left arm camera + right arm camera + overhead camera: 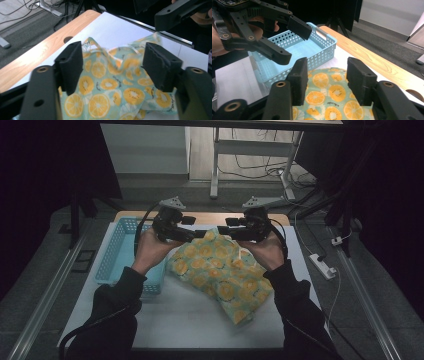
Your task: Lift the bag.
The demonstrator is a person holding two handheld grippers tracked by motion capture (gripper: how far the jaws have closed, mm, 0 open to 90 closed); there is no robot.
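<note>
While over table's far edge: both grippers, facing each other
Left gripper [112,66]: jaws apart, gripping nothing
Right gripper [327,81]: jaws apart, gripping nothing
Fruit-print cloth [220,272]: crumpled mid-table [200,320], beside blue basket [112,255]

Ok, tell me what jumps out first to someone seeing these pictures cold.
The bright citrus-print cloth stands out, lying rumpled on the white tabletop in front of the person. Over its far edge the left gripper and right gripper face each other with jaws open, nothing pinched between them. To the left sits a light blue perforated basket.
</note>
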